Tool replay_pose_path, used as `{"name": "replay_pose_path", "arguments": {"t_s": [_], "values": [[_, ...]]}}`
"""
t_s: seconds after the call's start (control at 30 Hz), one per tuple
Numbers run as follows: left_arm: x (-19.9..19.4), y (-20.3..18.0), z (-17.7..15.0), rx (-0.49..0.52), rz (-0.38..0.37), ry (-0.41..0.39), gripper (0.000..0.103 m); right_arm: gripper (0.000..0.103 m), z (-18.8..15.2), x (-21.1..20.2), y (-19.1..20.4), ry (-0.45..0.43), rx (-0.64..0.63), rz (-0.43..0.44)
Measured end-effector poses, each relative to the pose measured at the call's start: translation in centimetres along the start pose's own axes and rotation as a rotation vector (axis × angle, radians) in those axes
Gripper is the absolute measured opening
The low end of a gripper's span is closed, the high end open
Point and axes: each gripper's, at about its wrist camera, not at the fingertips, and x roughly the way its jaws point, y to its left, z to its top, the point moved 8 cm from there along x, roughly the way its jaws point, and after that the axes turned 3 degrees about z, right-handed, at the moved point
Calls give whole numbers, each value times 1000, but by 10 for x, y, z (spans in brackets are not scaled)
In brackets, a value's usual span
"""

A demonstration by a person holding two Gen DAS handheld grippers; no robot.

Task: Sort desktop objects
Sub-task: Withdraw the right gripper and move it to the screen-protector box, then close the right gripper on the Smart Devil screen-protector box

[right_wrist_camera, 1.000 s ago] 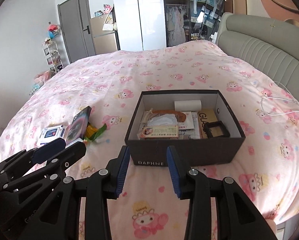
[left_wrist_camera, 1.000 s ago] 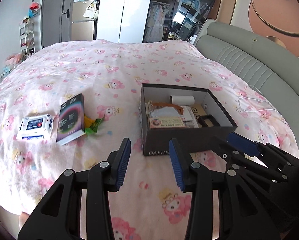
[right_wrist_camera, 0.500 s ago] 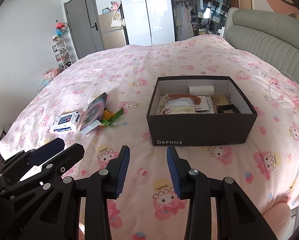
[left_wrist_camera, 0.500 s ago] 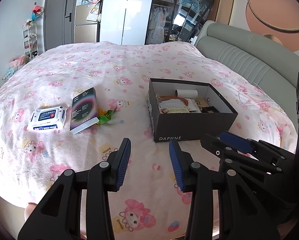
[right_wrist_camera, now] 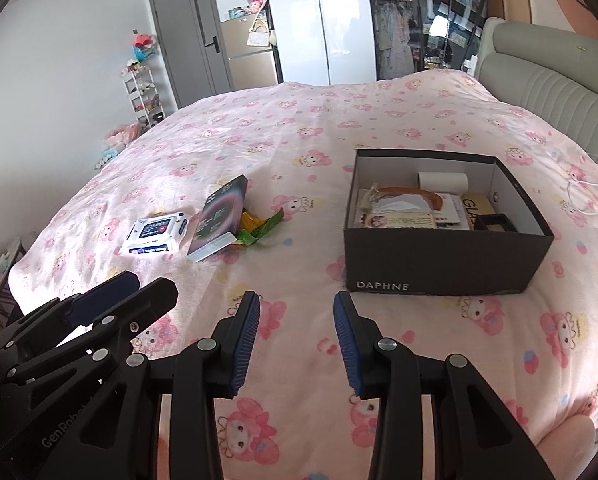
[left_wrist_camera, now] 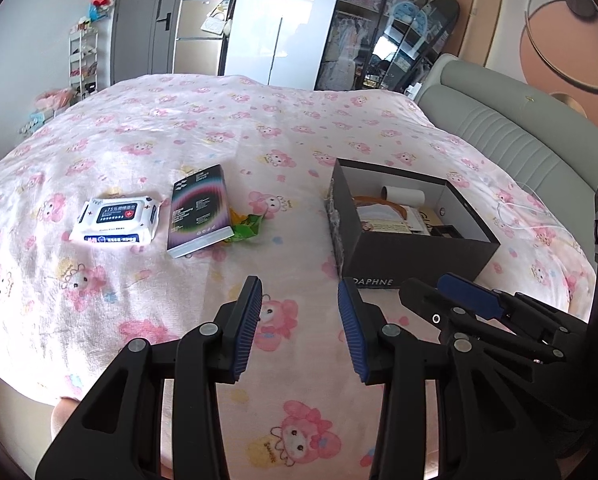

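The left claw (left_wrist_camera: 299, 328) hangs over the near part of the bed (left_wrist_camera: 227, 128), its two blue pads apart with only the pink blanket between them, so it is released and grasps nothing. The right claw (right_wrist_camera: 296, 334) is just beside it, on its right, also released, with nothing between the pads. Both point down toward the blanket.

Ahead of the claws, a little to the right, stands a dark open box (right_wrist_camera: 439, 260) with the word DAPHNE on its front wall. Inside it lie a white roll (right_wrist_camera: 443, 182), some cards and papers, and a small black frame at the right end.

To the left of the box, well apart from it, three things lie on the blanket: a dark book (left_wrist_camera: 199, 210), a green and yellow wrapper (left_wrist_camera: 247, 228) touching the book's right edge, and a white pack of wipes (left_wrist_camera: 115, 220) just beside the book on the left.
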Motion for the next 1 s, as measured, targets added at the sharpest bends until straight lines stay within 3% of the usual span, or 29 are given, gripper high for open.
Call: {"name": "replay_pose_path", "arguments": {"t_s": [0.43,0.53,0.77,1.0], "values": [[32,67,28,-137,20,2,38,35,33,63,45,63,-61,119],[48,88,37,-153,61,5,38,34,44,84,50,68,-54,126],[108,140,37,-214,126,62,38,34,48,142,43,155,-11,122],[176,167,28,-256,72,119,39,34,58,194,55,185,-32,153]]}}
